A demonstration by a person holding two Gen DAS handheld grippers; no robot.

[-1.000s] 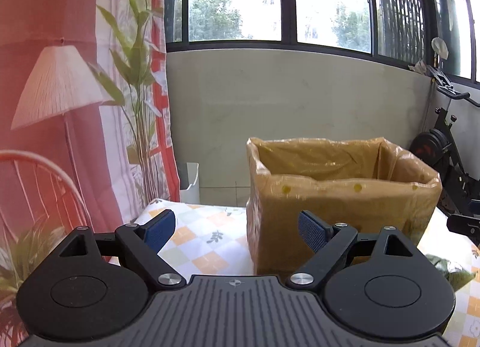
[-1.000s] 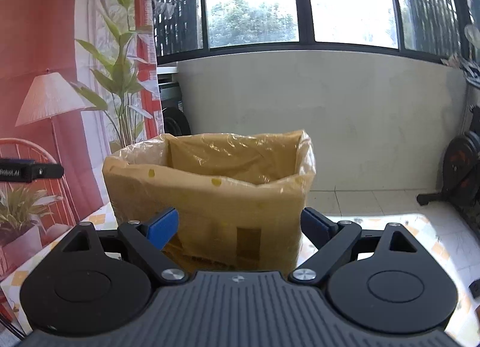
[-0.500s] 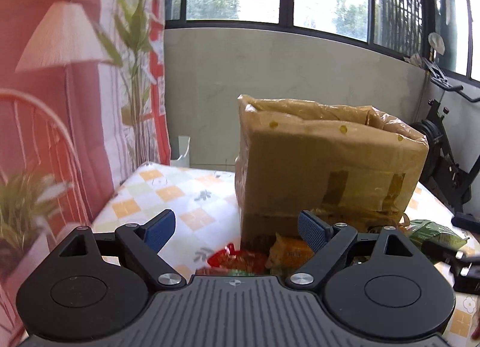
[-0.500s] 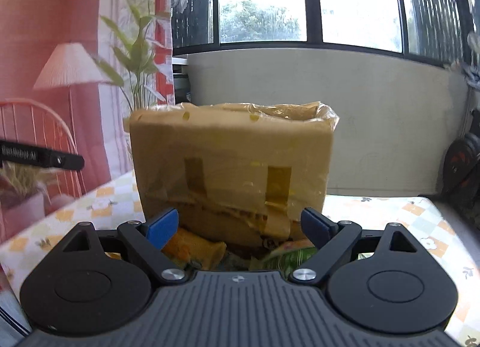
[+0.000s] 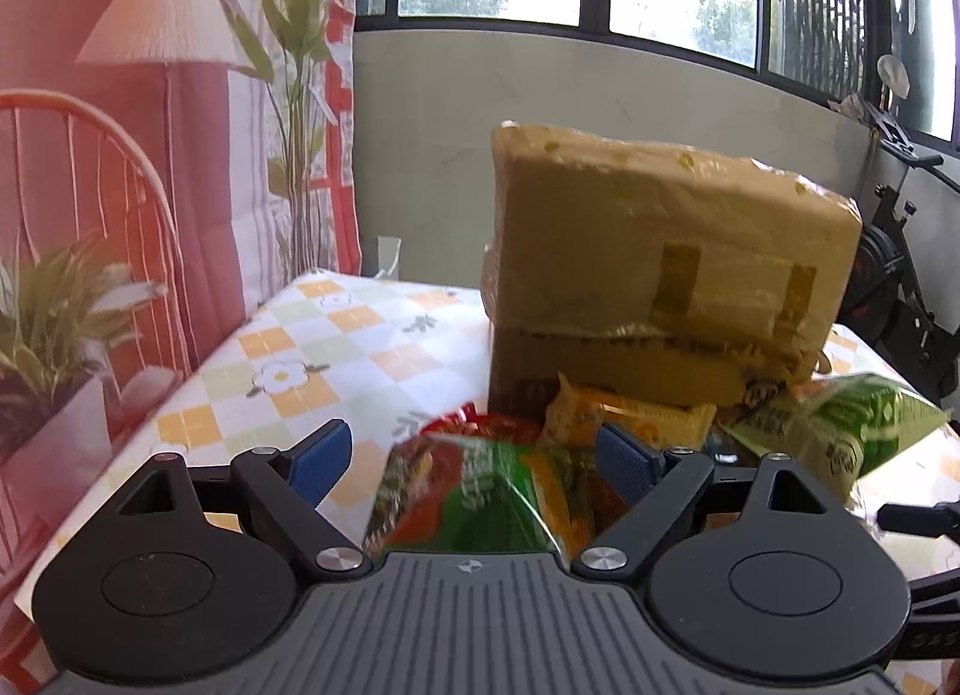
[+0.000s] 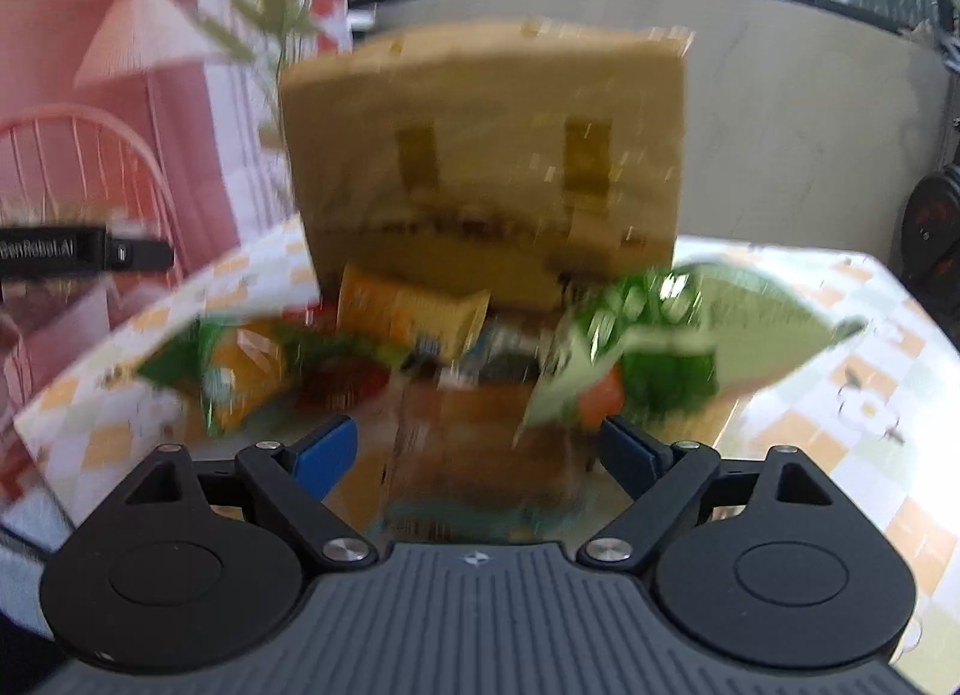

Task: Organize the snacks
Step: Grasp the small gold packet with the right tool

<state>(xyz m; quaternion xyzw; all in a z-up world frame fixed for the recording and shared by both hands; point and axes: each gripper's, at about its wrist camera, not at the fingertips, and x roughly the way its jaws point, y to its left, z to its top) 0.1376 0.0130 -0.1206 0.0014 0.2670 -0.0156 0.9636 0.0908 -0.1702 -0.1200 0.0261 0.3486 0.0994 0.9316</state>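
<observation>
I'd centre my wide-open, empty left gripper (image 5: 471, 464) over the green packet (image 5: 474, 500) at lower centre, before the box (image 5: 666, 275), then close.

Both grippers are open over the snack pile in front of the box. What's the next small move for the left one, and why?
Probably ease the left gripper down onto the green-and-red snack bag and close. Its jaws stand open and that bag lies nearest, already between the blue pads, untouched. The lined cardboard box stands just behind the pile.
</observation>
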